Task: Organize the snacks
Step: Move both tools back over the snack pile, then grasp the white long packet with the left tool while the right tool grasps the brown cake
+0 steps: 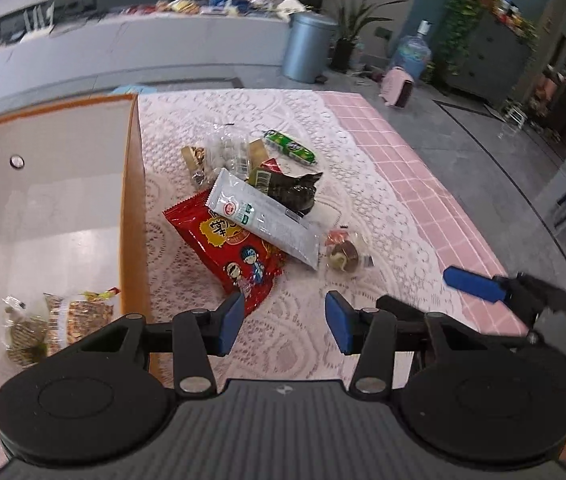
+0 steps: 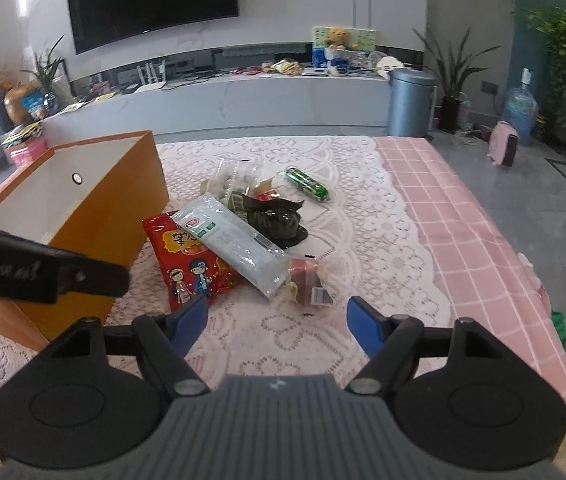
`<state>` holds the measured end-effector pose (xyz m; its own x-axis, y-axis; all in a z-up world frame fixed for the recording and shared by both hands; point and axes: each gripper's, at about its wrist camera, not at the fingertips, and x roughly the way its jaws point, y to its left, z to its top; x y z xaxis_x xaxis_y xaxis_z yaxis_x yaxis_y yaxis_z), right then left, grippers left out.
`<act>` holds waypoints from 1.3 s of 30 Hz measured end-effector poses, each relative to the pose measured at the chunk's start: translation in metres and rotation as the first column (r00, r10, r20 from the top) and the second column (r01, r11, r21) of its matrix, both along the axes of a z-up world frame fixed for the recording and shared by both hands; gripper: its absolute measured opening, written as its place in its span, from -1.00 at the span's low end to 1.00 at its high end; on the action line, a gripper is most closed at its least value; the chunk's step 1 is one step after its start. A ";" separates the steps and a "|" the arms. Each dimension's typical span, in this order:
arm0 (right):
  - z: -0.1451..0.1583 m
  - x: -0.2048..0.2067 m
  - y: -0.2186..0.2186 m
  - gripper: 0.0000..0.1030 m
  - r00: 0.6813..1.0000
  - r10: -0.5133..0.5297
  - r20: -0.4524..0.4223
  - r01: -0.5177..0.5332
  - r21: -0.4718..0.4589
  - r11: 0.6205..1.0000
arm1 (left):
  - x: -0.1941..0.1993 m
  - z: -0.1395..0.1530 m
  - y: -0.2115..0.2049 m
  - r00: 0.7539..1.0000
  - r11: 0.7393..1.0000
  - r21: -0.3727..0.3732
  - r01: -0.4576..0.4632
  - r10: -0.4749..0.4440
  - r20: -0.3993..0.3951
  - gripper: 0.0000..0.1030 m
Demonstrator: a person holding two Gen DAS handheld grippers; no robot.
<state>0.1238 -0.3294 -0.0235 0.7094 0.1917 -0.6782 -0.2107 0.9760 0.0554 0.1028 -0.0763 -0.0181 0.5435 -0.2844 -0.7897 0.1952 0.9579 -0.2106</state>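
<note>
- The left tongs [image 1: 283,322] are seen with their blue pads apart and nothing between them, hovering above the white lace cloth [image 1: 303,120] spread over the pink checked counter [image 1: 423,168].
- The right tongs [image 2: 277,320] are likewise held apart and empty; no earlier view is given.
- A heap of snacks is found at 12 o'clock of both tongs: a red printed crisp bag [image 1: 235,252], with a long white sealed packet [image 1: 267,216] laid across it.
- A dark green leaf-wrapped bundle [image 1: 295,192] lies just behind the white packet.
- A small green wrapped bar [image 1: 289,146] rests apart at 1 o'clock.
- An open orange box with a white inside [image 1: 133,184] stands at 10 o'clock; a few packets [image 1: 59,320] lie in it.
</note>
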 end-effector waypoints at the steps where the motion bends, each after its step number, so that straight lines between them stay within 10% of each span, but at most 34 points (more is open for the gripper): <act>1: -0.001 0.004 0.000 0.41 1.000 0.009 -0.007 -0.009 0.005 1.000 | 0.006 -0.002 -0.002 1.000 1.000 0.000 -0.018 0.018 -0.013 0.08; 21: -0.063 0.119 -0.022 0.27 0.975 -0.060 -0.213 0.072 0.051 0.996 | 0.094 -0.066 -0.026 0.984 0.989 0.014 -0.150 0.150 -0.091 0.08; 27: -0.080 0.134 -0.022 0.27 0.968 -0.045 -0.249 0.063 0.064 0.996 | 0.102 -0.074 -0.029 0.988 0.988 0.047 -0.148 0.150 -0.026 0.12; 32: -0.088 0.140 -0.020 -0.13 0.967 -0.031 -0.254 0.051 0.073 0.996 | 0.105 -0.075 -0.031 0.989 0.989 0.039 -0.145 0.144 0.020 0.17; 39: -0.087 0.141 -0.026 -0.15 0.967 -0.043 -0.251 0.071 0.103 0.992 | 0.095 -0.066 -0.036 0.981 0.994 0.041 -0.106 0.097 0.168 -0.14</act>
